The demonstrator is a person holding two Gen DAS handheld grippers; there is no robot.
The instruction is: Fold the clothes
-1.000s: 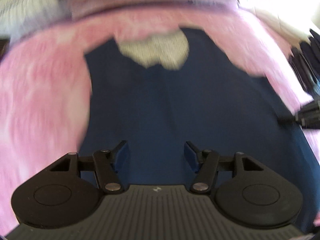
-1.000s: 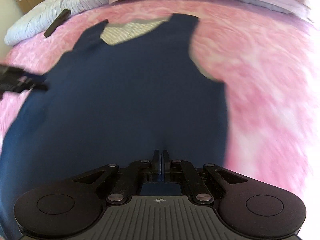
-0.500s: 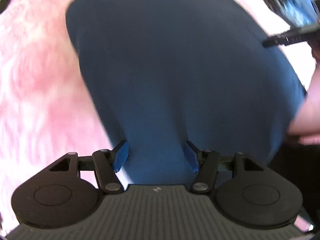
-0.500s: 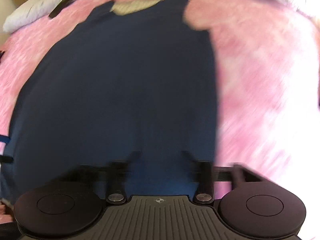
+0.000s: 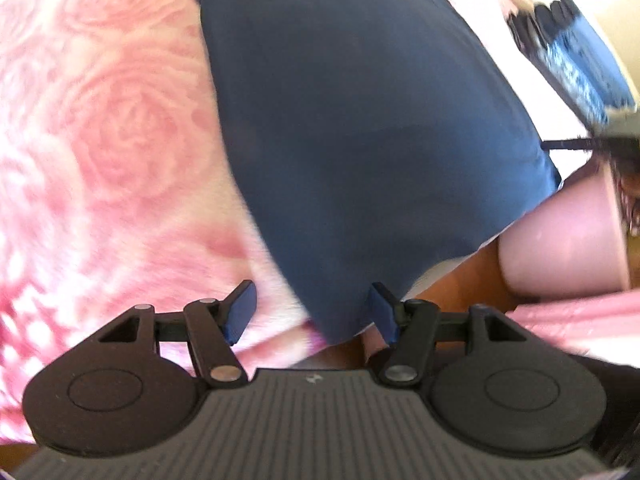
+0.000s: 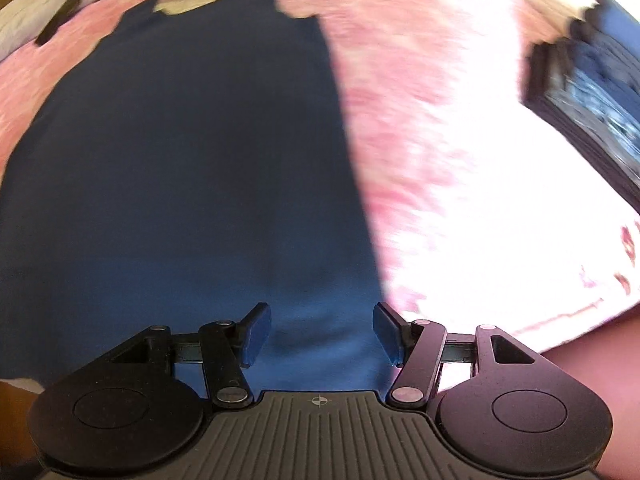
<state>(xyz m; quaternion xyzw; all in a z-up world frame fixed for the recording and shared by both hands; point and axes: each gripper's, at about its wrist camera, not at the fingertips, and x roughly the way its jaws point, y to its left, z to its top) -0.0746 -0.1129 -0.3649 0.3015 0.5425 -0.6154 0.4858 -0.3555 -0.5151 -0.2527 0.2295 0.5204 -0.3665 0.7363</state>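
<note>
**Left wrist view and right wrist view: blue shirt on the pink bed**

Left wrist view: We see our left tongs [image 5: 310,312] pointing down at the near corner of a blue shirt [image 5: 360,112]. The shirt lies flat on a pink blanket [image 5: 100,120] with rose shapes. The jaws stand about half open and are closing a little. The corner of the shirt shows between them, but the pads do not press on it, so we hold nothing. On the far right we see a dark pile [image 5: 576,52] of cloth, apart from the shirt. A pink tub [image 5: 568,236] sits at the right, past the edge of the blanket.

Right wrist view: We see our right tongs [image 6: 322,338] over the near edge of the shirt [image 6: 180,160]. The jaws are wide apart and hold nothing. The shirt spreads away from us on the blanket [image 6: 440,120], with its neck at the far end. The dark pile [image 6: 592,96] lies on the right, well apart from the shirt.
</note>
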